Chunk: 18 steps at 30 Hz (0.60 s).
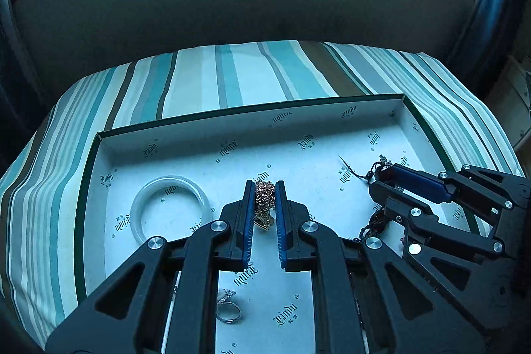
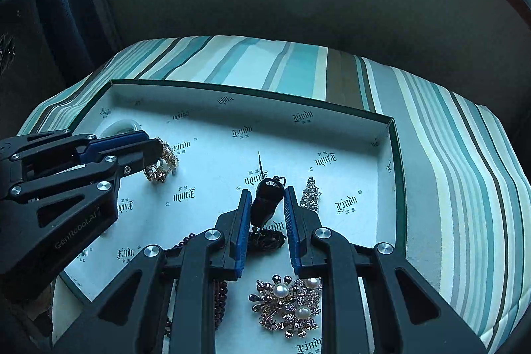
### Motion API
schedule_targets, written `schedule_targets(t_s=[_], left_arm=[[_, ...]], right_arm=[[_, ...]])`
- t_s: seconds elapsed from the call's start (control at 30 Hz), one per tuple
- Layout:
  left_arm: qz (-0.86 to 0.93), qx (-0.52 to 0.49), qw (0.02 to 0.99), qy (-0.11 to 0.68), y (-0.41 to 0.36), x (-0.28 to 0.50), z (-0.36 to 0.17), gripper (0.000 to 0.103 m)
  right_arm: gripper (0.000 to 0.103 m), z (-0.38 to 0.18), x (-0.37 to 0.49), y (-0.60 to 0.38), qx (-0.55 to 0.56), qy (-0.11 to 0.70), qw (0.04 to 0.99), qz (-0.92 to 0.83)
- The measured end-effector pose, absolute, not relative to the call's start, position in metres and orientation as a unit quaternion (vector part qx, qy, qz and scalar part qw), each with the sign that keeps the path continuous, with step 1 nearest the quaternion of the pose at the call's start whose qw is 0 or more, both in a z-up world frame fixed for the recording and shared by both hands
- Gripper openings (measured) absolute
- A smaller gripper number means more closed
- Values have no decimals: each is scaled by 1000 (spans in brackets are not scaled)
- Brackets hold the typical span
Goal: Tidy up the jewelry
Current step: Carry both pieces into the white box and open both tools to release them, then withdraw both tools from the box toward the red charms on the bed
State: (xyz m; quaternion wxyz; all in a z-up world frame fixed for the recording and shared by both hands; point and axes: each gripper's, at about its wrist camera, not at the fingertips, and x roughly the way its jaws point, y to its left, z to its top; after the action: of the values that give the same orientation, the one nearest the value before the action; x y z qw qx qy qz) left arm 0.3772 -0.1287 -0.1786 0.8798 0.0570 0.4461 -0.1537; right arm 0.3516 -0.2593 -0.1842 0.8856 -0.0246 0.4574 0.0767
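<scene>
In the left wrist view, the left tongs (image 1: 264,204) sit at lower centre, clamped on a bunched gold chain (image 1: 264,199) that hangs between the blue pads (image 1: 247,221) just above the floor of a shallow printed box lid (image 1: 232,121). The lid rests on a striped cushion (image 1: 252,72). A pale jade bangle (image 1: 171,208) lies flat at the left of the lid, apart from the chain. A silver ring (image 1: 228,311) lies at the bottom, between the tongs' arms. At the right, the right tongs (image 1: 381,178) grip a dark pendant with cord trailing beneath.

In the right wrist view, the right tongs (image 2: 268,204) are at lower centre, closed on a dark pendant (image 2: 267,199) whose black cord (image 2: 268,239) is piled on the lid floor below. A small crystal ornament (image 2: 310,194) lies just right of the tongs. A pearl brooch (image 2: 288,304) lies at the bottom centre, and a dark bead string (image 2: 220,297) shows to its left, partly hidden by the arms. At the left edge, the left tongs (image 2: 156,151) hold the gold chain (image 2: 162,165) near the bangle (image 2: 121,126).
</scene>
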Motion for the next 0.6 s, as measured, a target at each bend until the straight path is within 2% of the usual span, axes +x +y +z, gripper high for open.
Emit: schedule_targets(t_s=[0.1,0.17,0.2,0.27,0.3,0.6], left_arm=[[-152,63,874,456,-131,379,-185,12],[-149,65,874,459,-130,378,-187,13],[-149,63,873,459,-130,379,-188,18],[-147,59,874,459,-129,379,-188,31],[-147,56,874,459,-128,379,-188,38],[-142,57,882,446,-122,367,-175,46]], right_arm=[[21,-191,353,-259,-22,463,883,76],[26,-193,353,-260,-18,466,881,74],[29,-193,353,-260,-15,466,882,73],[42,-194,353,-261,-10,465,882,71],[43,-194,352,-261,-10,464,883,70],[43,-175,337,-261,-14,440,896,66]])
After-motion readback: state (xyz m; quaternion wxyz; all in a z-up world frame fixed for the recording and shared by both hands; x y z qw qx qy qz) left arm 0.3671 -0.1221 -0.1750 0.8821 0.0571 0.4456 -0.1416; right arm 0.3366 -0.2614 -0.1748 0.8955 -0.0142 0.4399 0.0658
